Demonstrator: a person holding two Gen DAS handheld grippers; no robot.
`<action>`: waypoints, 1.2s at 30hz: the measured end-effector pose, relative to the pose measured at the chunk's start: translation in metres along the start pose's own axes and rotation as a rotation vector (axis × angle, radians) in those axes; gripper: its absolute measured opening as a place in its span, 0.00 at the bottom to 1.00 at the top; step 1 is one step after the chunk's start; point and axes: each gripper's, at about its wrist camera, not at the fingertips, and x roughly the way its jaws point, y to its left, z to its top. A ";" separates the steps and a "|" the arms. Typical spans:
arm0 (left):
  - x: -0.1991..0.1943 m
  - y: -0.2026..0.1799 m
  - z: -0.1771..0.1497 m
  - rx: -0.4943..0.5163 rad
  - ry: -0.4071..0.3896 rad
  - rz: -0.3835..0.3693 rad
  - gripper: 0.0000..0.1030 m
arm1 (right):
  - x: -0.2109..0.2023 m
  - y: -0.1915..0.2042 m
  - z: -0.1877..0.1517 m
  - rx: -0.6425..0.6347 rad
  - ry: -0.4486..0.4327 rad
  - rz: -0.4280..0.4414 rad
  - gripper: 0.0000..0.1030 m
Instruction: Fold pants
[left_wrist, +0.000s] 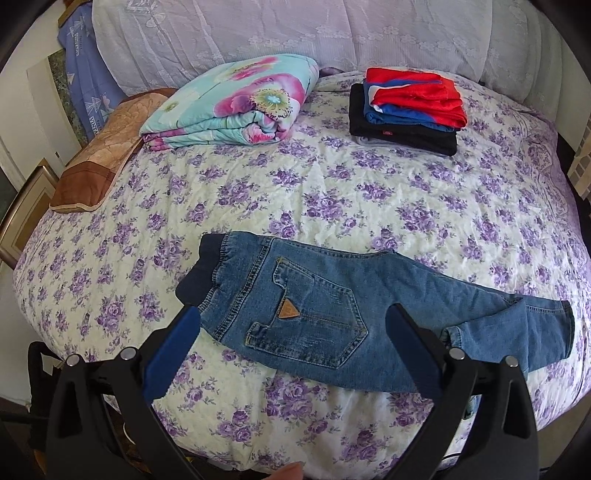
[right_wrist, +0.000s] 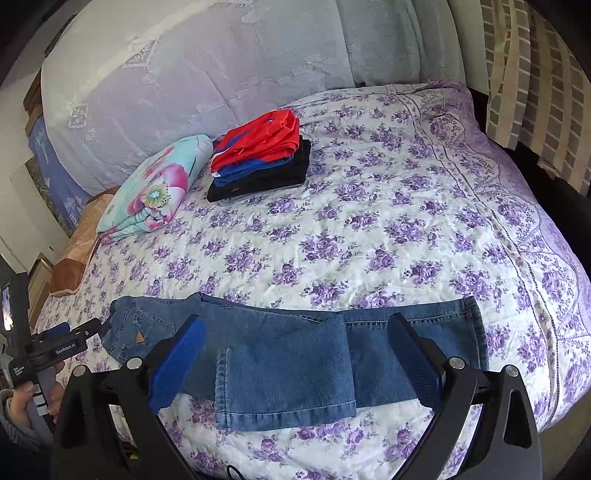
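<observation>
Small blue jeans (left_wrist: 332, 310) lie flat on the flowered bedspread near the front edge, dark waistband at the left and legs running right. My left gripper (left_wrist: 291, 321) is open and empty, held above the waistband and back pocket. In the right wrist view the jeans' legs (right_wrist: 288, 369) lie side by side, one leg end folded toward the front. My right gripper (right_wrist: 295, 332) is open and empty, held over the leg ends. The left gripper also shows at the left edge of the right wrist view (right_wrist: 70, 343), next to the waistband.
A folded floral blanket (left_wrist: 236, 107) and a stack of folded red, blue and black clothes (left_wrist: 410, 107) sit at the back of the bed (left_wrist: 369, 192). A brown pillow (left_wrist: 99, 155) lies at the left edge. White lace pillows (left_wrist: 295, 33) line the headboard.
</observation>
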 end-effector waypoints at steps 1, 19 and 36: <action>0.000 0.000 0.000 0.000 -0.001 0.000 0.95 | 0.001 0.001 0.001 -0.001 0.000 -0.001 0.96; 0.002 -0.001 0.007 -0.007 -0.005 -0.005 0.95 | 0.007 0.003 0.005 -0.001 -0.006 0.002 0.96; 0.002 -0.004 0.010 -0.007 -0.007 -0.008 0.95 | 0.007 0.002 0.006 0.002 -0.009 0.009 0.96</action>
